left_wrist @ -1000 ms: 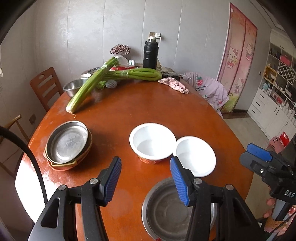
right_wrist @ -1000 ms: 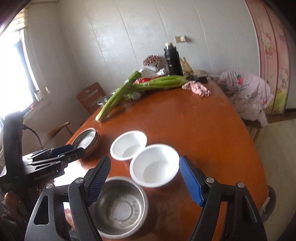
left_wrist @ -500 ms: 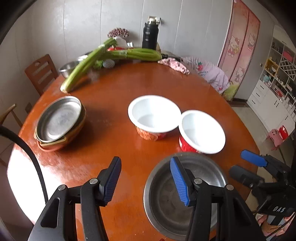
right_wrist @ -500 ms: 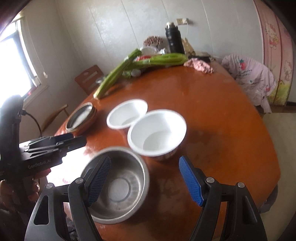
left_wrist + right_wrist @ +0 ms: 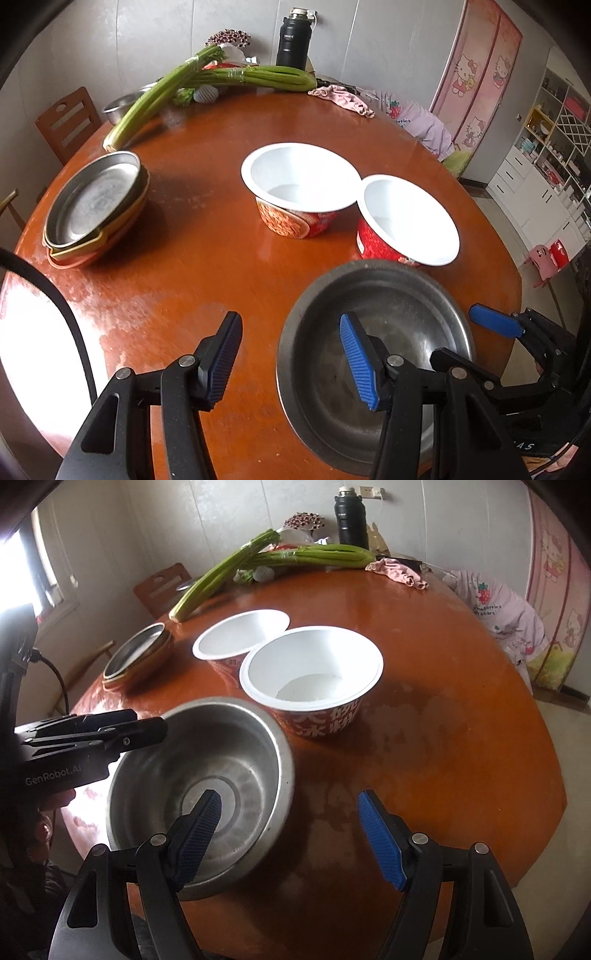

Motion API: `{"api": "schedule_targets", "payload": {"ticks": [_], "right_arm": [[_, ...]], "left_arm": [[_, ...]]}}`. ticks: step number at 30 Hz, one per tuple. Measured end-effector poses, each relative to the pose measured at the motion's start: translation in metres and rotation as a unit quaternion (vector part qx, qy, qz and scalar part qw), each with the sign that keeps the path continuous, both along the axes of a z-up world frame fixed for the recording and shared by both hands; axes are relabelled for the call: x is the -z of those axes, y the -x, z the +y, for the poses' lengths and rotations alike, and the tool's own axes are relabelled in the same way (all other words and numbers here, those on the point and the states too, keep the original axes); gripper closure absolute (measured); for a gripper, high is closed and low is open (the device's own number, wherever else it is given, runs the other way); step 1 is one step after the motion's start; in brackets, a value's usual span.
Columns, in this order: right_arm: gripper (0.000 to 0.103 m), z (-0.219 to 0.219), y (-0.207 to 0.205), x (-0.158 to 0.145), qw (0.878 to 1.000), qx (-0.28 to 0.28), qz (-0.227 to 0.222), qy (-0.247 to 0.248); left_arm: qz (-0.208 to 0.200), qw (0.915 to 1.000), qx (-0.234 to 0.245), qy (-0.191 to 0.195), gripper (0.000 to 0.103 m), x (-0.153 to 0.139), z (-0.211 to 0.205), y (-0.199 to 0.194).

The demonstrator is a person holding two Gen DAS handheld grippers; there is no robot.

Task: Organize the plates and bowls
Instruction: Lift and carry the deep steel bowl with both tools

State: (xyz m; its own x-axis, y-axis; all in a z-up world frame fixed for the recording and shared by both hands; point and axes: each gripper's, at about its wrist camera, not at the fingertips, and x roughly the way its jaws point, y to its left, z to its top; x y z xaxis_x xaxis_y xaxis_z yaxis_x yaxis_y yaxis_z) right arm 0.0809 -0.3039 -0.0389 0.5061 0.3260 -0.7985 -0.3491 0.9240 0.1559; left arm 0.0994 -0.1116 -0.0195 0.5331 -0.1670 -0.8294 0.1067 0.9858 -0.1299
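A steel bowl (image 5: 406,310) (image 5: 177,760) stands empty at the near edge of the round brown table (image 5: 207,266). My left gripper (image 5: 290,354) is open just above it, and its fingers straddle the bowl's left rim without touching. The right gripper (image 5: 291,819) is open too, wider, over the bowl's right rim. From the right wrist, the left gripper (image 5: 151,723) reaches over the bowl's far-left rim. Behind the bowl stand two red paper bowls, white inside (image 5: 299,181) (image 5: 406,218), rims touching. A stack of metal plates (image 5: 92,199) (image 5: 140,653) sits on the left.
Two celery bundles (image 5: 255,75), a black flask (image 5: 293,40), a pink cloth (image 5: 343,99) and another steel bowl (image 5: 118,107) lie at the table's far side. A wooden chair (image 5: 66,122) stands at the left. A cable (image 5: 55,306) crosses the left wrist view.
Both grippers have come down toward the steel bowl, which now looks larger and lies right under the fingers. Jaw openings look unchanged. Bowls and plates have not moved.
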Motion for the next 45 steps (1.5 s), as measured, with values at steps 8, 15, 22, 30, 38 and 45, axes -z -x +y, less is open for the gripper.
{"api": "schedule_targets", "payload": {"ticks": [8,15,22,30,38,45], "right_arm": [[0.035,0.010,0.000,0.006,1.000,-0.014,-0.003,0.006],[0.043,0.024,-0.002,0.009,0.999,-0.036,0.015,-0.004],[0.043,0.043,-0.002,0.006,0.998,-0.060,0.020,-0.006],[0.043,0.068,-0.005,-0.006,0.997,-0.081,0.007,-0.003],[0.043,0.090,-0.014,-0.011,0.995,-0.097,0.001,-0.004],[0.043,0.099,-0.018,-0.004,0.995,-0.103,0.013,-0.001]], "left_arm": [[0.007,0.9999,0.010,0.009,0.048,0.008,-0.001,0.000],[0.013,0.9993,0.025,0.024,0.048,0.012,-0.002,-0.004],[0.020,0.9987,0.029,0.036,0.048,0.016,0.003,-0.005],[0.000,0.9991,0.004,0.043,0.048,0.002,0.027,-0.001],[-0.002,0.9990,-0.022,0.040,0.048,-0.001,0.047,-0.007],[0.009,0.9988,-0.030,0.037,0.048,0.008,0.055,-0.014]]}}
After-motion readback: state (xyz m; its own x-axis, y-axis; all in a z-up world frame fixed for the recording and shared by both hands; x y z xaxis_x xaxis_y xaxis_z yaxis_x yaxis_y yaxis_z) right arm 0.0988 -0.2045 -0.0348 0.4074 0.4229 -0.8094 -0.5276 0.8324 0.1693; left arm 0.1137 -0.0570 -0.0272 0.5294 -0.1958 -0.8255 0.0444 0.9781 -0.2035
